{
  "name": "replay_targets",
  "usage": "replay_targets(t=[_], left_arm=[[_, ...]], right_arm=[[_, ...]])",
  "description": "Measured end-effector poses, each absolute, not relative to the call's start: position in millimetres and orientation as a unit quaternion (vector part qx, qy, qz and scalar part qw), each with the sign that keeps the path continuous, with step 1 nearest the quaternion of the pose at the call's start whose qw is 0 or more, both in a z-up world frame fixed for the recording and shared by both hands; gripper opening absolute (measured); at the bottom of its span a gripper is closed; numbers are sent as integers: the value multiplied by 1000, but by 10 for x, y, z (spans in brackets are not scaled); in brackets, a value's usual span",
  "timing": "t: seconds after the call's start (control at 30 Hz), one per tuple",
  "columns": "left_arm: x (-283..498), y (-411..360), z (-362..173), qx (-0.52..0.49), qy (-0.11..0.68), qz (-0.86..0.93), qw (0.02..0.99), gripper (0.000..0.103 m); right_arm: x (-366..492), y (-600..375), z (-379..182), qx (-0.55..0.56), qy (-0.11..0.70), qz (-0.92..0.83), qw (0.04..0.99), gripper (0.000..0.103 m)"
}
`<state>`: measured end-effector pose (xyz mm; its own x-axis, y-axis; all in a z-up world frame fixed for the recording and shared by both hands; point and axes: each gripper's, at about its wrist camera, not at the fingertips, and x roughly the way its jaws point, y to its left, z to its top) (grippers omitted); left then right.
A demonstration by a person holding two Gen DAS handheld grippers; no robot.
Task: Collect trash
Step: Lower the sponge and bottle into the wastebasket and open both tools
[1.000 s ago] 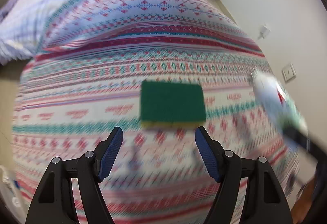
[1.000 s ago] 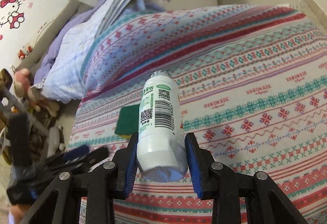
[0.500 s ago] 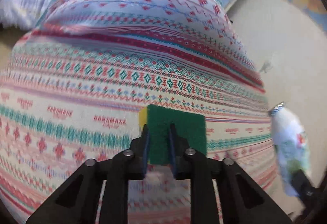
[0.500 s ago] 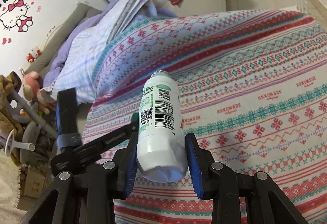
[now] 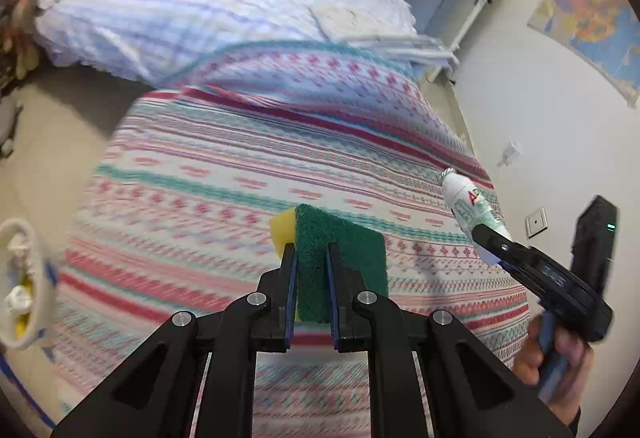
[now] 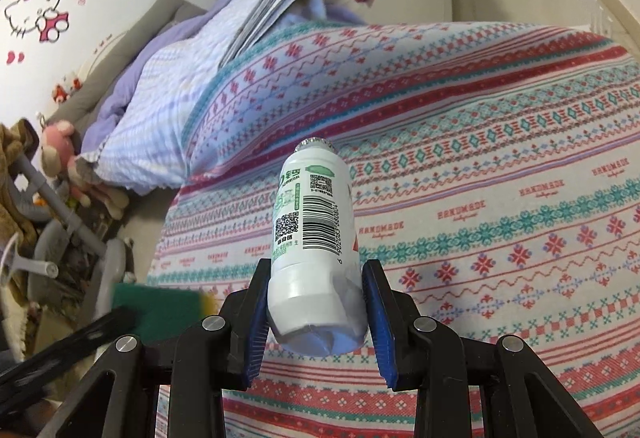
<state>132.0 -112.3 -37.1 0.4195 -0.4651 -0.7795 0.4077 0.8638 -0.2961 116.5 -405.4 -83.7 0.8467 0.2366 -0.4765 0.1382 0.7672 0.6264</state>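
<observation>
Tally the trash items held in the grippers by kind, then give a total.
Sponge, green and yellow, in the left gripper: 1
Bottle, white with a green label, in the right gripper: 1
Total: 2

A green sponge [image 5: 340,258] with a yellow edge sits at centre. The bedspread [image 5: 248,166] beneath has red, teal and pink patterned stripes on white. At twelve o'clock lies a lilac-and-white checked quilt [image 5: 168,22]. At three o'clock, a white bottle [image 6: 316,238] carries green print and black barcodes.
</observation>
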Motion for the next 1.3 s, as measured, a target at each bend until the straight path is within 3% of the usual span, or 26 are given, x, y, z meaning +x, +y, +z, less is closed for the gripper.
replay_targets(t=[0.43, 0.67, 0.97, 1.3], left_arm=[[1072, 485, 119, -52, 432, -176, 883, 14], [1071, 1273, 114, -72, 427, -135, 891, 14], [1226, 2479, -281, -154, 447, -76, 878, 14], [1409, 2701, -750, -192, 473, -73, 856, 14]], right_arm=[[1324, -3354, -751, 266, 291, 71, 916, 38], [1429, -2799, -744, 243, 305, 113, 914, 38], [1550, -1947, -1084, 244, 354, 168, 887, 38], [1756, -1193, -944, 244, 361, 227, 871, 39]])
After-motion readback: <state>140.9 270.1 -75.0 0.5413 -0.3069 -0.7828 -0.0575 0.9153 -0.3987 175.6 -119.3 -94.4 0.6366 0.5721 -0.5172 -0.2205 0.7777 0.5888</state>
